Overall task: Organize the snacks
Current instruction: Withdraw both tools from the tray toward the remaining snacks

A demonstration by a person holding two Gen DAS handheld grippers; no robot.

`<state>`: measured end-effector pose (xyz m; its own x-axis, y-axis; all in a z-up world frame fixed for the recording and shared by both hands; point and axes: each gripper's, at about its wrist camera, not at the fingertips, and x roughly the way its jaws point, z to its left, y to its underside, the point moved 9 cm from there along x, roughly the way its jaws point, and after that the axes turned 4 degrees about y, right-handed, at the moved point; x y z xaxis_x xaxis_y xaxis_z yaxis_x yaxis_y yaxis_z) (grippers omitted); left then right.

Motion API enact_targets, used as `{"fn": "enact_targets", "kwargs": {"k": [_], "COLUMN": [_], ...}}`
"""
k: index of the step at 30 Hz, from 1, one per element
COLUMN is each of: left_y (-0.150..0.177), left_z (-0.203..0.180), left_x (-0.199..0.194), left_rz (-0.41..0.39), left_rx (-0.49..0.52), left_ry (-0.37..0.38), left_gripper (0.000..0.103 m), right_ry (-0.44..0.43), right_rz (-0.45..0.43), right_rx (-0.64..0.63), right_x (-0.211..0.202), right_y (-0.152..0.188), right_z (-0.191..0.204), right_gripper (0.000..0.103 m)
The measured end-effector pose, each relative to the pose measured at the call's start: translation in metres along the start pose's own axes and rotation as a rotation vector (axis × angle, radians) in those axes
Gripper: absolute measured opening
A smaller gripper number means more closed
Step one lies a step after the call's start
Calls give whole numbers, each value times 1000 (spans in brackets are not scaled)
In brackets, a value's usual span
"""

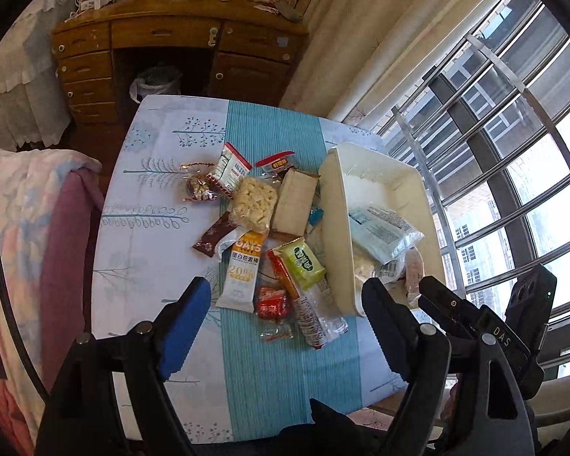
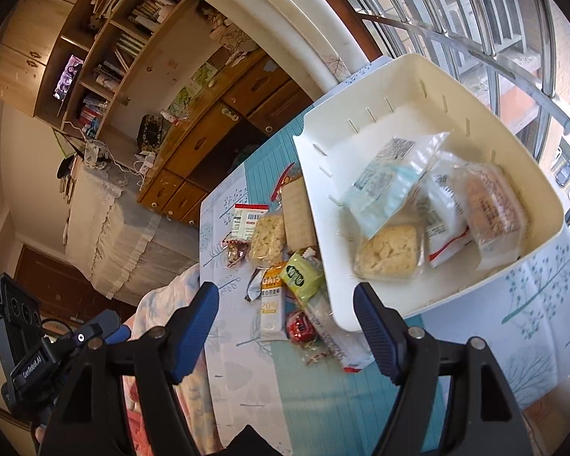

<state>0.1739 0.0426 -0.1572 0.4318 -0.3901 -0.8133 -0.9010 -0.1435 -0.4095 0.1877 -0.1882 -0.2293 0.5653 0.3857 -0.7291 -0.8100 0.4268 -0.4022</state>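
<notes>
I'm holding my left gripper (image 1: 285, 326) over the near edge of the table (image 1: 152, 235), jaws standing wide apart w/ nothing between the pads, pointing down at the snack pile. Going left to right in the left wrist view: a small clear nut pack (image 1: 198, 187) is lying at the far left of the pile, then a brown wrapper (image 1: 212, 240), the puffed-rice block (image 1: 254, 205) and the white OATS bar (image 1: 243, 270) just below it, a red candy (image 1: 273, 302) near my pads, the green packet (image 1: 303, 262) resting on a long clear-wrapped stick pack (image 1: 311, 311), and a tan flat pack (image 1: 294, 202) leaning beside the white bin (image 1: 334, 205). The bin is sitting on the table's right side, touching the pile, already holding several packs incl. a pale blue bag (image 1: 380, 235). My right gripper (image 2: 287, 330) is hanging likewise spread and empty, over the red candy and stick pack, w/ the bin's near corner just beside its right pad; in that view a cracker pack (image 2: 387, 252), a white-red pack (image 2: 446, 216) and a pinkish pack (image 2: 492, 209) are lying inside the bin.
</notes>
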Motion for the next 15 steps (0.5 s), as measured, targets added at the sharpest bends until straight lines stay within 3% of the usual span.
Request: {"fn": "enact_targets", "kwargs": {"k": [12,15], "left_y": [8,11], "left_z": [48,54], "left_x": [14,23], "left_rz": [153,203], "left_rx": [131,184], "left_ry": [-8,-13], "left_gripper": [81,81], "right_ry": [113,188], "right_rz": [-67,-103], "right_rx": [64,43], "right_x": [20,22], "right_y": [47,56], "right_z": [21,19], "right_gripper": [74,74]}}
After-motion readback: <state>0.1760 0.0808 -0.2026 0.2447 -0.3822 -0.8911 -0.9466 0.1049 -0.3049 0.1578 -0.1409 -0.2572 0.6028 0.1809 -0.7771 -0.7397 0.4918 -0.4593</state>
